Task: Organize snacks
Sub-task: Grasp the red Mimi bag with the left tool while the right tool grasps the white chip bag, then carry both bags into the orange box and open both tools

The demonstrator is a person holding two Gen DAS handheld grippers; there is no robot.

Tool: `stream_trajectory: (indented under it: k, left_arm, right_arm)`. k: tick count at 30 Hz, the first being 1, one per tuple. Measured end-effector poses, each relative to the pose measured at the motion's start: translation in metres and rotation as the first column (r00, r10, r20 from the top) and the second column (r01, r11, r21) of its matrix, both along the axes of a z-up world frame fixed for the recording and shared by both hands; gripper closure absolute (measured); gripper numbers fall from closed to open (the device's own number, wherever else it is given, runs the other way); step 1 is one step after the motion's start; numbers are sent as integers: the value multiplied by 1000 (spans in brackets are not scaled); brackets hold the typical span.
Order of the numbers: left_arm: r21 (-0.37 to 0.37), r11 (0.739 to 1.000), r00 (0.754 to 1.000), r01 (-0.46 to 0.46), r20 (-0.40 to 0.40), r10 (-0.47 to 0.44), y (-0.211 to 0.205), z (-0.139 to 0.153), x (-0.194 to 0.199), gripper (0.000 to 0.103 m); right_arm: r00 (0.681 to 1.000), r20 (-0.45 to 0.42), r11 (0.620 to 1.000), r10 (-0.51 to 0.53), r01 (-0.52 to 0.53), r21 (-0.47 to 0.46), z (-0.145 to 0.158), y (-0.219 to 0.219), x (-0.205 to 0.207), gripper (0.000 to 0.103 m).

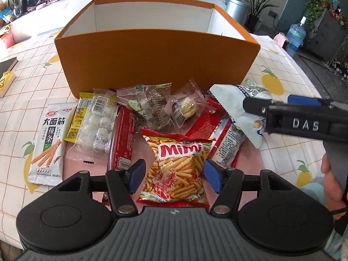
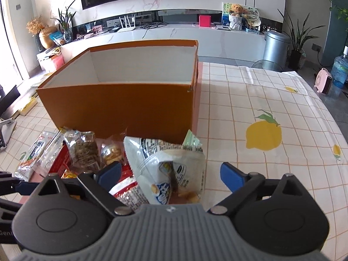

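Note:
A pile of snack packets lies on the tablecloth in front of an open orange box (image 1: 156,58) (image 2: 117,106) whose inside shows white. My left gripper (image 1: 175,175) stands open just above a red Mimi fries bag (image 1: 176,163), which lies between its blue pads (image 1: 214,176) with a gap on each side. My right gripper (image 2: 170,173) is wide open around a white puffed bag (image 2: 165,169) (image 1: 232,104), pads clear of it. Its black finger (image 1: 254,107) overlaps that bag in the left wrist view. Further left lie a white spicy-strip packet (image 1: 46,143) and a clear pack of white balls (image 1: 97,124).
Clear-wrapped pastries (image 1: 187,106), a long red pack (image 1: 122,134) and a red-and-white pack (image 1: 226,143) crowd the pile. A person's hand (image 1: 332,174) holds the right gripper. A black book (image 1: 6,65) lies far left. The lemon-print cloth (image 2: 263,134) stretches right of the box.

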State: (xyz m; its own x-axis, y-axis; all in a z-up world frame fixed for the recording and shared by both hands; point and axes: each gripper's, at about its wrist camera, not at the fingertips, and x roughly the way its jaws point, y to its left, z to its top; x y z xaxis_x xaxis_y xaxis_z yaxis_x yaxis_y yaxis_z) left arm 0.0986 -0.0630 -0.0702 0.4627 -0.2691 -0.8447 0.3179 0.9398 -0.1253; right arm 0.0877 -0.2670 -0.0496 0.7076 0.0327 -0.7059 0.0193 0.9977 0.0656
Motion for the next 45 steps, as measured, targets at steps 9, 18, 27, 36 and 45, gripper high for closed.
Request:
stream_trajectory:
  k: [9,18,27,36,45]
  left_arm:
    - [39,999,1000,3,-8,-3,-9,-10,5,31]
    - [13,1000,1000,4,-9,-4,-11,-11,8,49]
    - [0,1000,1000,-11,15,11,-8,-8,6,55]
    - [-46,999,998,-24,65,27,1,15,-9,59]
    - [-89,996,988,-30,150,43,20,52,-25,60]
  right_arm:
    - [1000,-7,998,-26,27,58,-16,-3,16,17]
    - [1000,-12,998,-17,17,62,-18,-3,14,30]
    - [1000,0,999,5,-5,45,-15,0,9,43]
    - [997,72,999,27,-25,-24,-3,11,-11,47]
    - [997,74,997,-7,1,82,16,15,-41,47]
